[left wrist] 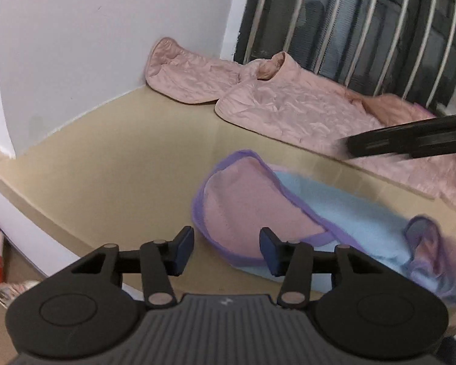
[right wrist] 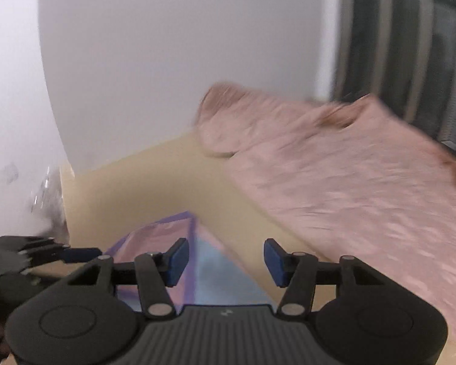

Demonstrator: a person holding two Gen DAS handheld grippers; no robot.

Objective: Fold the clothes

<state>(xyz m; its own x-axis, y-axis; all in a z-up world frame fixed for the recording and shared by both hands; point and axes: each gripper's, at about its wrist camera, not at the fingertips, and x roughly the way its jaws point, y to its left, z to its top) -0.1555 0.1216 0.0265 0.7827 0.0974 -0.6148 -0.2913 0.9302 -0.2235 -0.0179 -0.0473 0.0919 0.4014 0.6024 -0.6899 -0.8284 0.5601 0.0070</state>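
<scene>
Small garment [left wrist: 288,222] flat on table [left wrist: 106,176], left gripper [left wrist: 226,251] released, empty, right finger over garment hem, right gripper [right wrist: 225,261] released above garment, empty

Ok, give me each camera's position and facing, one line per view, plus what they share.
Left wrist: behind the open left gripper, looking down across the beige table at the small pink-and-blue purple-trimmed garment; right gripper enters from the right.
Right wrist: behind the open right gripper, facing the crumpled pink quilted jacket; left gripper at left.
Shared: both garments, table, white wall.
</scene>
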